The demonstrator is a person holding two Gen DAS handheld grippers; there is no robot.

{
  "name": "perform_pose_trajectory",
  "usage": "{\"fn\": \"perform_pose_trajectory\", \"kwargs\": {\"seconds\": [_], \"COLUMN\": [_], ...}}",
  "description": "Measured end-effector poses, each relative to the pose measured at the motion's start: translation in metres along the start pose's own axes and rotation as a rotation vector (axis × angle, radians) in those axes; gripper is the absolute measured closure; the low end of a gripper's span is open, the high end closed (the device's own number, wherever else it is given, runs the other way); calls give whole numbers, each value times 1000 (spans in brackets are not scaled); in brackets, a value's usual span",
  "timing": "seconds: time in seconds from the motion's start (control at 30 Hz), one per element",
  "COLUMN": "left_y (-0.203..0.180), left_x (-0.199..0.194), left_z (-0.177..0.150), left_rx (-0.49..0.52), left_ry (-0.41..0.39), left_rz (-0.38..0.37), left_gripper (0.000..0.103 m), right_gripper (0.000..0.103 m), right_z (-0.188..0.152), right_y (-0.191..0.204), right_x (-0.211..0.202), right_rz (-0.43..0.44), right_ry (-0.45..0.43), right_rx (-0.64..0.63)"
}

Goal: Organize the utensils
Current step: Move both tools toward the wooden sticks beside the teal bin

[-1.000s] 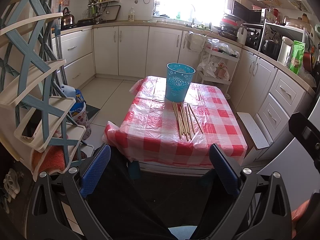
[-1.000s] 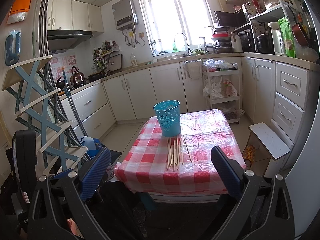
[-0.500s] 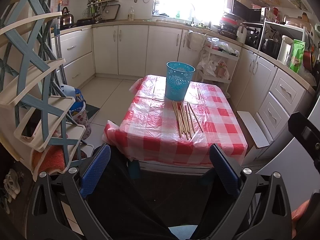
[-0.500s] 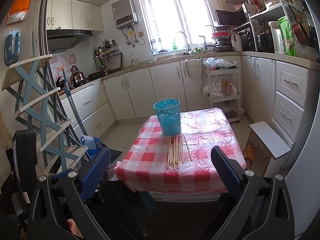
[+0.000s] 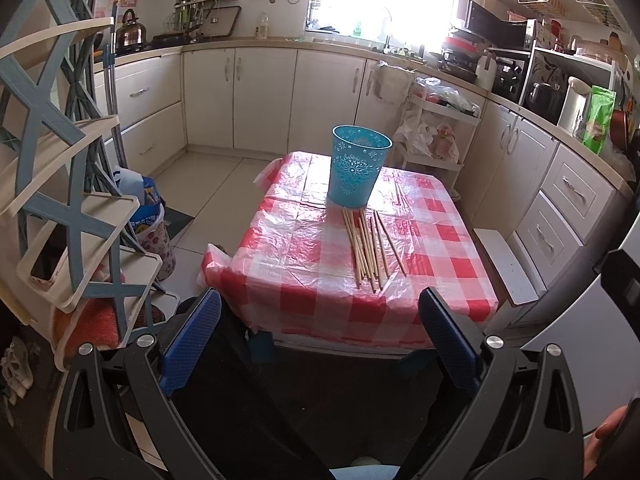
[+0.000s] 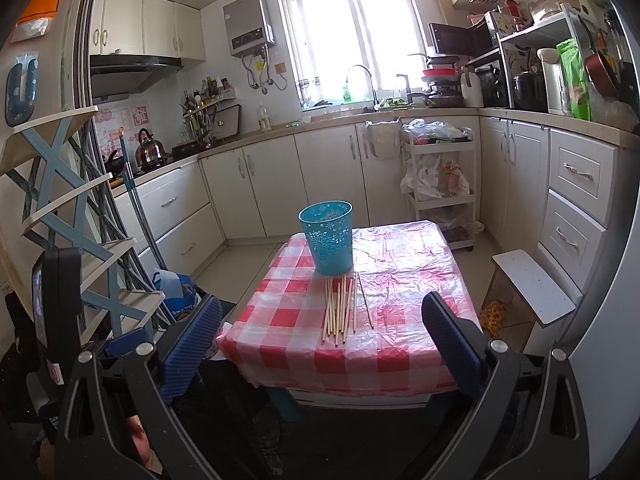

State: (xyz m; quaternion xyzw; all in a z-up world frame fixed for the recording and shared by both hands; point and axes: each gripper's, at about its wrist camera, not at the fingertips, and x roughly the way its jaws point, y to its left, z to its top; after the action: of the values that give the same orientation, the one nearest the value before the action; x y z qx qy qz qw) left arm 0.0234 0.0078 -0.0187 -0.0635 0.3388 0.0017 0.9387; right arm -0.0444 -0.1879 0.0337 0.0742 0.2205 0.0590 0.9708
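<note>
Several wooden chopsticks lie side by side on a low table with a red-and-white checked cover. A few more chopsticks lie to the right of the cup. A teal perforated plastic cup stands upright just behind the bundle. My left gripper is open, held well short of the table's near edge. My right gripper is also open and empty, hanging before the table's near edge.
A blue-and-cream tiered rack stands at the left. White kitchen cabinets run along the back and right. A white stool sits right of the table, a white trolley behind it.
</note>
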Motion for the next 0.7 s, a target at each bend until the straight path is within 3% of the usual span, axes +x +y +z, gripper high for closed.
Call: {"fn": "perform_pose_trajectory", "kwargs": {"seconds": [0.3, 0.7], "left_y": [7, -6], "left_x": [61, 165], "left_z": [24, 56], "left_rx": [-12, -23], "left_ry": [65, 121], "left_rz": [48, 47], "left_gripper": [8, 8], "right_gripper": [7, 7], "right_z": [-3, 0], "right_y": [-25, -53], "right_x": [59, 164], "right_rz": [-11, -32], "right_ry": [106, 218], "right_rx": [57, 50]}}
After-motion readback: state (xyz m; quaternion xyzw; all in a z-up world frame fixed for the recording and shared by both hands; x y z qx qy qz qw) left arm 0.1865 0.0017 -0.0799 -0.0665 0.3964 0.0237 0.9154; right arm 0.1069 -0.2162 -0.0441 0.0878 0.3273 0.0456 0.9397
